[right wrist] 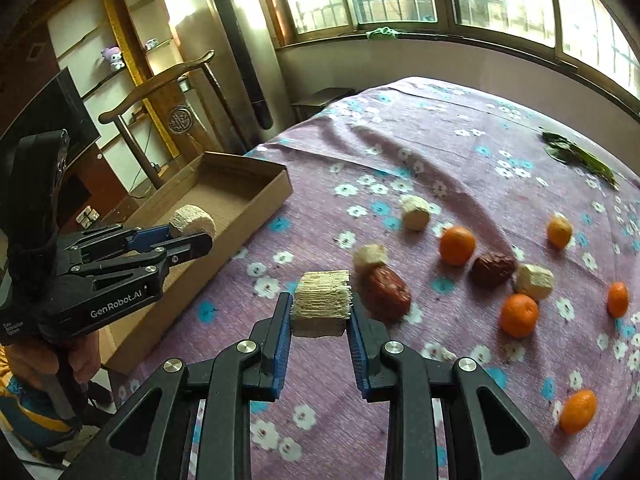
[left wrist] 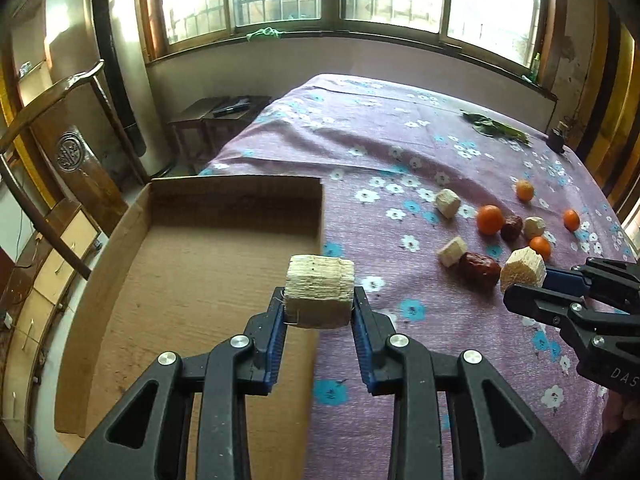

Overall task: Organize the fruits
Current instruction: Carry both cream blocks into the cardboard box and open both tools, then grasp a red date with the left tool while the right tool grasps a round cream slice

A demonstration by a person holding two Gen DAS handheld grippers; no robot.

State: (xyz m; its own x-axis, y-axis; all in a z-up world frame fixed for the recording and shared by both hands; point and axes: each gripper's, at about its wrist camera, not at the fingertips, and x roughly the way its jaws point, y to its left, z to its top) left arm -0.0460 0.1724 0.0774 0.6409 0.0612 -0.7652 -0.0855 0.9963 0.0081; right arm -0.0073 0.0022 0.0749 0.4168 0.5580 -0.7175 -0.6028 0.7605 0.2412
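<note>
Currently, at the left of the left wrist view, the cardboard box (left wrist: pixel 192 264) lies open on the flowered tablecloth (left wrist: pixel 400 152). At lower centre, the left gripper (left wrist: pixel 319 308) is clamped on a pale fibrous block (left wrist: pixel 320 290), held over the box's right edge. To place it well, carry the block fully past the box wall, lower it close to the floor, then open the jaws. In the right wrist view, the right gripper (right wrist: pixel 319 316) at lower centre is closed on a second pale block (right wrist: pixel 322 304) above the cloth. Right of it, oranges (right wrist: pixel 457 245), dark red dates (right wrist: pixel 389 286) and more blocks lie scattered, awaiting sorting.
</note>
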